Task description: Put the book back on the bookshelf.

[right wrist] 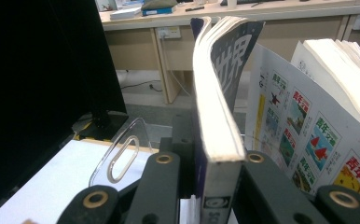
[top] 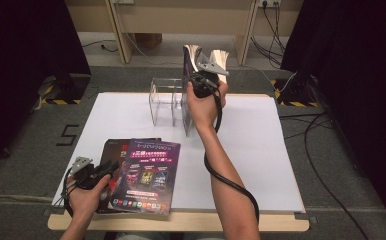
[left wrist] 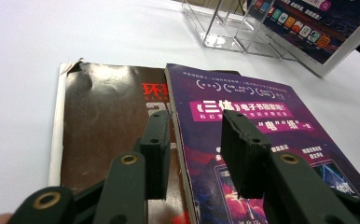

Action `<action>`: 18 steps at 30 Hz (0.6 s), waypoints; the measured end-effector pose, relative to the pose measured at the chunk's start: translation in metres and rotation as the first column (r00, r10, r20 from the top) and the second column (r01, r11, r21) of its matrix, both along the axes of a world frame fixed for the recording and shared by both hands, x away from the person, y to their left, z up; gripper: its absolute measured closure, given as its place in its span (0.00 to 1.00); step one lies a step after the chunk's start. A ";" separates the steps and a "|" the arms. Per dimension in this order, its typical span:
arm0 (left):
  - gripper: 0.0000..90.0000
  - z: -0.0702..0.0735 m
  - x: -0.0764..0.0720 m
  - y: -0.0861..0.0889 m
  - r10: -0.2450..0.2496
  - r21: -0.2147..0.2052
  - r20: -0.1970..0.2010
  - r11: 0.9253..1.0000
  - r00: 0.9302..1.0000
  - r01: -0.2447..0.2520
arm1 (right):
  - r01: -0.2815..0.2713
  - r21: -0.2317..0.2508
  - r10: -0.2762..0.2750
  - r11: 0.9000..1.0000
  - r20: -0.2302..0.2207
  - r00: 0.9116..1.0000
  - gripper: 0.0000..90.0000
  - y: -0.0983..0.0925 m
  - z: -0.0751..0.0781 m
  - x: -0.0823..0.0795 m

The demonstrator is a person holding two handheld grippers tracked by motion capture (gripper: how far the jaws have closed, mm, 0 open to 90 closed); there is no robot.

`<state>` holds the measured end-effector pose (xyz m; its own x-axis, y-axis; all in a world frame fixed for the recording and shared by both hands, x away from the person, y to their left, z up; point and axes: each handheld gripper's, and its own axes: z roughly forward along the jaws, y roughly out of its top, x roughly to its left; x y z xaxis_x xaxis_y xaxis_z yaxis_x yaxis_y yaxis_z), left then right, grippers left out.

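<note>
Purple magazine (top: 148,175) over dark brown magazine (left wrist: 103,121); clear rack (top: 167,101); white table sheet (top: 261,150).

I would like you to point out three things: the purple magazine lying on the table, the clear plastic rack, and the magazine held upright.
purple magazine (top: 148,175), high view, middle of its cover.
clear plastic rack (top: 163,100), high view, its left compartment wall.
upright magazine (right wrist: 215,121), right gripper view, its page edge.
</note>
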<state>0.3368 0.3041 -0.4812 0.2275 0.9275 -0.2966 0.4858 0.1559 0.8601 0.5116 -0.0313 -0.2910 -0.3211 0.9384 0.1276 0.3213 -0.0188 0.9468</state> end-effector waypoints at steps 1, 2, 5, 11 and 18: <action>0.69 0.000 0.000 0.000 0.000 0.000 0.000 1.000 1.000 0.000 | 0.000 0.000 0.000 1.000 0.000 1.000 0.92 0.000 0.000 0.001; 0.69 0.000 0.000 0.000 0.001 -0.001 0.000 1.000 1.000 -0.001 | 0.001 -0.001 -0.001 1.000 0.001 1.000 0.92 0.000 0.000 0.001; 0.69 0.000 0.000 0.000 0.003 -0.003 0.001 1.000 1.000 -0.003 | 0.002 -0.002 -0.002 1.000 0.002 1.000 0.92 0.001 0.001 0.003; 0.69 0.000 0.000 0.000 0.003 -0.002 0.000 1.000 1.000 -0.003 | 0.007 -0.002 -0.007 1.000 0.006 1.000 0.92 0.002 0.002 0.006; 0.69 0.000 0.000 0.001 0.003 -0.002 0.000 1.000 1.000 -0.003 | 0.014 -0.003 -0.014 1.000 0.009 1.000 0.92 0.003 0.001 0.010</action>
<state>0.3371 0.3049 -0.4813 0.2249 0.9275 -0.2985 0.4849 0.1592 0.8600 0.5212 -0.0286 -0.2895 -0.3091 0.9432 0.1215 0.3122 -0.0200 0.9498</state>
